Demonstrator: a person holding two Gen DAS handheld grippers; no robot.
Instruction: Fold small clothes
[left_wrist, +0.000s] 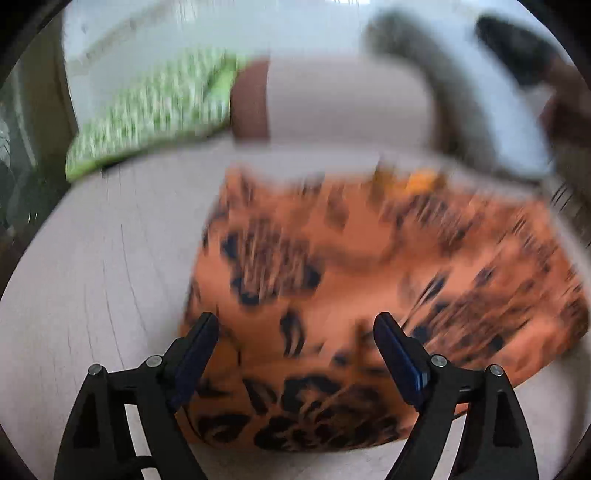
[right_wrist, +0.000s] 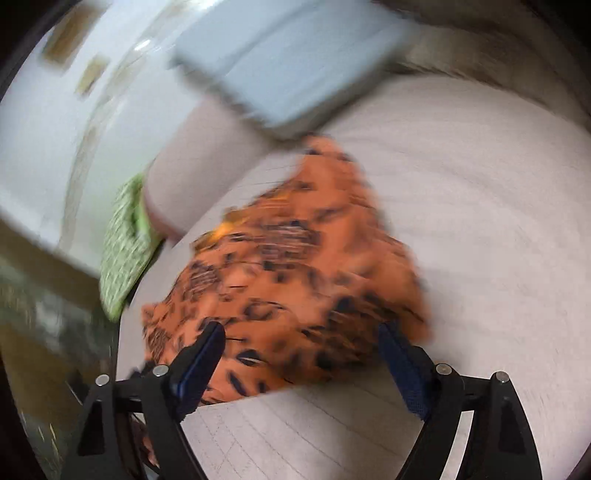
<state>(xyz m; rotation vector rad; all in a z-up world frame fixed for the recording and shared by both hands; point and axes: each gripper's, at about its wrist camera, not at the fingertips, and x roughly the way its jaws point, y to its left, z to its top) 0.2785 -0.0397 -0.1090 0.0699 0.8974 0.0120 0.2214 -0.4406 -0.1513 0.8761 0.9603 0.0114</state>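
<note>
An orange garment with a black leopard-like print (left_wrist: 369, 295) lies spread on a pale quilted surface (left_wrist: 96, 266). My left gripper (left_wrist: 295, 325) is open and empty, hovering over the garment's near left part, fingers on either side of the cloth. In the right wrist view the same garment (right_wrist: 295, 280) lies rumpled on the surface (right_wrist: 480, 206). My right gripper (right_wrist: 301, 332) is open and empty above the garment's near edge. Both views are blurred by motion.
A green patterned cushion (left_wrist: 147, 118) lies at the back left, beside a pale pink bolster (left_wrist: 343, 99). A light blue pillow (right_wrist: 291, 62) rests behind the garment. The cushion also shows in the right wrist view (right_wrist: 125, 243). A white wall stands behind.
</note>
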